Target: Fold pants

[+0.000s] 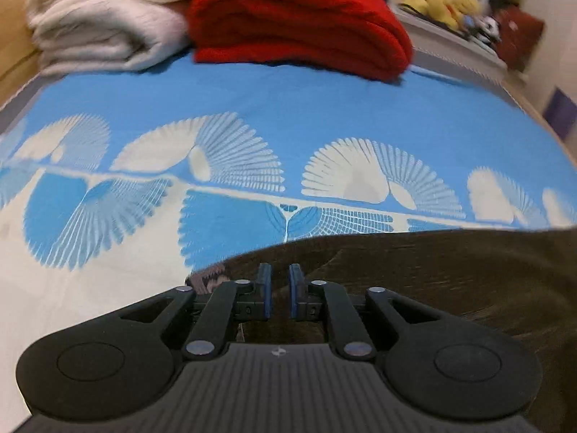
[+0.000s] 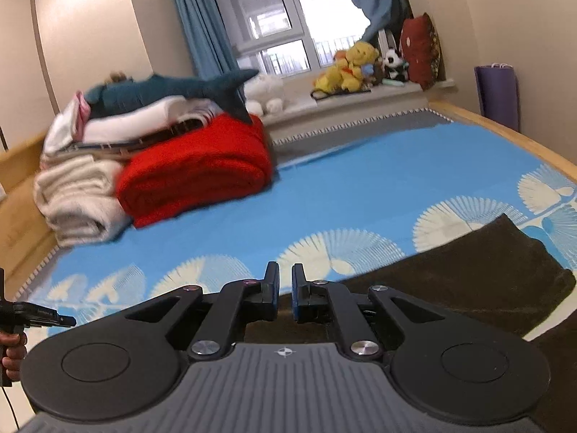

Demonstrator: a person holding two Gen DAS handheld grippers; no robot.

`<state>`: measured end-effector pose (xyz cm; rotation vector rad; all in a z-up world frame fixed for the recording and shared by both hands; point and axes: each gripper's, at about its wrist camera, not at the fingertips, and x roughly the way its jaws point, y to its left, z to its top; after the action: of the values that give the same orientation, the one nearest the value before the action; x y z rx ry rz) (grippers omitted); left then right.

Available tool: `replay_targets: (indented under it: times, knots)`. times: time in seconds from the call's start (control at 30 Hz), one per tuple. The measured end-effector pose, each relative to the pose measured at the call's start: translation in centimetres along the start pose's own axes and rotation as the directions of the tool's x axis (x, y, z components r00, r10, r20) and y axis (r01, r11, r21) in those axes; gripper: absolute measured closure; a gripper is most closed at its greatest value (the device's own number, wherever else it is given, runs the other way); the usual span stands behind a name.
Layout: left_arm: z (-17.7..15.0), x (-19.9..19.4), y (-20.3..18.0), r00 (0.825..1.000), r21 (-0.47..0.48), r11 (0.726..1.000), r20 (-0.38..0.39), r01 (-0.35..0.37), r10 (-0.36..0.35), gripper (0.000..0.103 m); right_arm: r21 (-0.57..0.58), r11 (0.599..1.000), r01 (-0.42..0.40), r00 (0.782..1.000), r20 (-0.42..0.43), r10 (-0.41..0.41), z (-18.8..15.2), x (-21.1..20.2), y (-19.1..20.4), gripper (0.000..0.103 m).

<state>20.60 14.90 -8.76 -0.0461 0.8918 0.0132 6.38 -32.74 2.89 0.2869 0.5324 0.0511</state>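
Dark brown pants lie on the blue and white patterned bed sheet. In the left wrist view my left gripper hovers over the pants' left edge, its jaws a narrow gap apart with nothing between them. In the right wrist view the pants spread to the right, with a folded end at the far right. My right gripper sits above their near edge, jaws a narrow gap apart and empty. The left gripper's tip and the holding hand show at the left edge.
A folded red blanket and a cream blanket are stacked at the head of the bed, with a plush shark on top. Stuffed toys sit on the windowsill. The wooden bed frame runs along the right.
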Motion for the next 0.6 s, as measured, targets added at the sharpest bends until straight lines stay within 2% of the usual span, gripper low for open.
replay_targets:
  times: [0.03, 0.07, 0.1, 0.27, 0.37, 0.5, 0.6]
  knots:
    - [0.0, 0.6, 0.2, 1.000, 0.009, 1.000, 0.015, -0.003, 0.002, 0.071, 0.002, 1.000, 0.004, 1.000, -0.011, -0.004, 0.0, 0.3, -0.2, 0.096]
    - [0.1, 1.3, 0.6, 1.000, 0.008, 1.000, 0.028, -0.012, 0.012, 0.057, 0.008, 1.000, 0.003, 1.000, -0.017, -0.003, 0.1, 0.6, -0.3, 0.096]
    - [0.2, 2.1, 1.1, 0.999, 0.001, 1.000, 0.033, -0.019, 0.019, 0.050, 0.013, 1.000, 0.003, 1.000, -0.021, -0.002, 0.1, 0.7, -0.5, 0.096]
    - [0.5, 6.6, 3.5, 1.000, -0.054, 0.999, -0.003, -0.006, 0.006, 0.048, 0.002, 0.999, 0.033, 0.999, -0.039, -0.033, -0.2, 0.8, -1.1, 0.096]
    - [0.9, 8.2, 3.9, 1.000, -0.057, 0.998, -0.009, 0.024, -0.025, 0.037, -0.010, 0.999, 0.045, 0.998, -0.053, -0.045, -0.4, 1.0, -1.7, 0.096]
    - [1.5, 9.7, 3.3, 0.996, -0.042, 0.996, -0.028, 0.081, -0.082, 0.028, -0.028, 0.998, 0.063, 0.996, -0.068, -0.065, -0.6, 1.2, -2.1, 0.096]
    - [1.3, 10.8, 2.1, 0.991, 0.013, 0.993, -0.064, 0.119, -0.118, 0.026, -0.017, 0.997, 0.072, 0.994, -0.078, -0.073, -0.8, 1.3, -2.5, 0.096]
